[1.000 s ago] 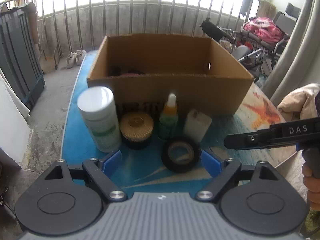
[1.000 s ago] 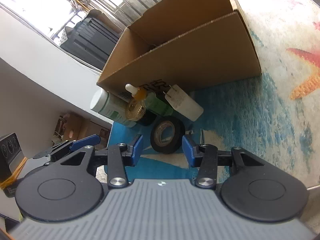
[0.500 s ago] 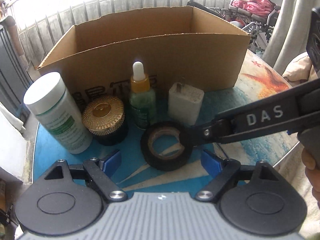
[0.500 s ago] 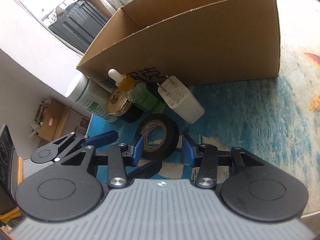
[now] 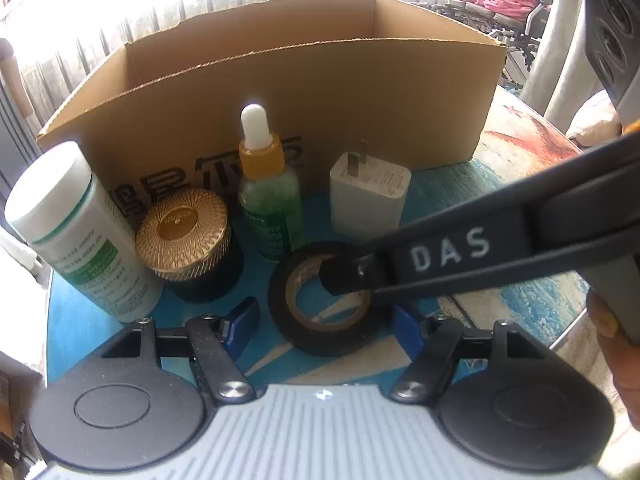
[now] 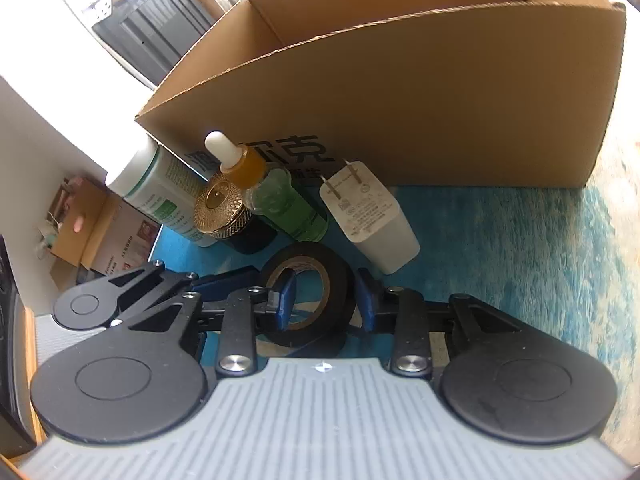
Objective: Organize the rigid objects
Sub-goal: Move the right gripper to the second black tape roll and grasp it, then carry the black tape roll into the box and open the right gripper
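The right gripper (image 6: pixel 325 300) reaches down at a slant onto the black roll of electrical tape (image 6: pixel 310 298), which lies flat on the blue sea-patterned tabletop (image 6: pixel 500 248) in front of the open brown cardboard box (image 6: pixel 400 92). One blue finger (image 6: pixel 286 298) stands inside the roll's cardboard core and the other outside its rim, straddling the wall. Its jaws have just been closing with the wall of the roll between them; whether the pads already press on it cannot be told. In the left wrist view the same tool crosses from the right, its black arm lettered "DAS", with part of a hand (image 5: pixel 618 364) at the edge.

The left gripper (image 5: pixel 322 322) also points down at the roll from the near side, with blue fingers (image 5: pixel 240 320) standing apart on either side of it and clear of it; its jaws have just been closing too.

Between the roll and the box stand a white cylindrical bottle with a green label (image 5: pixel 80 232), a dark jar with a gold knurled lid (image 5: pixel 186 236), a green dropper bottle with an amber collar and white bulb (image 5: pixel 270 200), and a white plug charger (image 5: pixel 368 200) with small unreadable print. The box's front wall carries bold black characters, partly hidden.
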`<state>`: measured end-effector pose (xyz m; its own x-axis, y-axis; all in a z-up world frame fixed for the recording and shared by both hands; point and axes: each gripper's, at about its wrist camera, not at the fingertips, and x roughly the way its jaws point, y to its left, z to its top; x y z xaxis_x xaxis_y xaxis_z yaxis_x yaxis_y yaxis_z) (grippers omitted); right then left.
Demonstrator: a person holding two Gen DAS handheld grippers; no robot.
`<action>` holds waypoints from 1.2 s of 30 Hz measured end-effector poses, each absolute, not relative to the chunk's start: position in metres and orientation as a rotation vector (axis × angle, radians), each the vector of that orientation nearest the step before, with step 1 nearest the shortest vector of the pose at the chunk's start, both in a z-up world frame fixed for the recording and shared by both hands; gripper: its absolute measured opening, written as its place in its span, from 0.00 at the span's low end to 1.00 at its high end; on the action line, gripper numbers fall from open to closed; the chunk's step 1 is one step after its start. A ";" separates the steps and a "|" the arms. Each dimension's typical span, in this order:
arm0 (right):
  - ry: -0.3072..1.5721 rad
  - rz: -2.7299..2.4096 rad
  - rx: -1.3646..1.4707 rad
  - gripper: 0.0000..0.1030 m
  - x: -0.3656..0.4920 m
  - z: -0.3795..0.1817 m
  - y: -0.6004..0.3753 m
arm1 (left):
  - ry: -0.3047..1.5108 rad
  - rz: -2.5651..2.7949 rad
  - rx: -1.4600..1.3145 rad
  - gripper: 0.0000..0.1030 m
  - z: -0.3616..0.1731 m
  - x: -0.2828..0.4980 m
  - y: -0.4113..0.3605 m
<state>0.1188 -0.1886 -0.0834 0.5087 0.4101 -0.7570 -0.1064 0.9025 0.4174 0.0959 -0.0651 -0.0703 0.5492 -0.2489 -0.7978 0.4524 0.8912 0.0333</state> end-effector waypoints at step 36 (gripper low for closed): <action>0.843 0.309 0.305 0.19 0.060 -0.031 -0.194 | 0.731 -0.412 0.272 0.65 -0.030 0.048 -0.074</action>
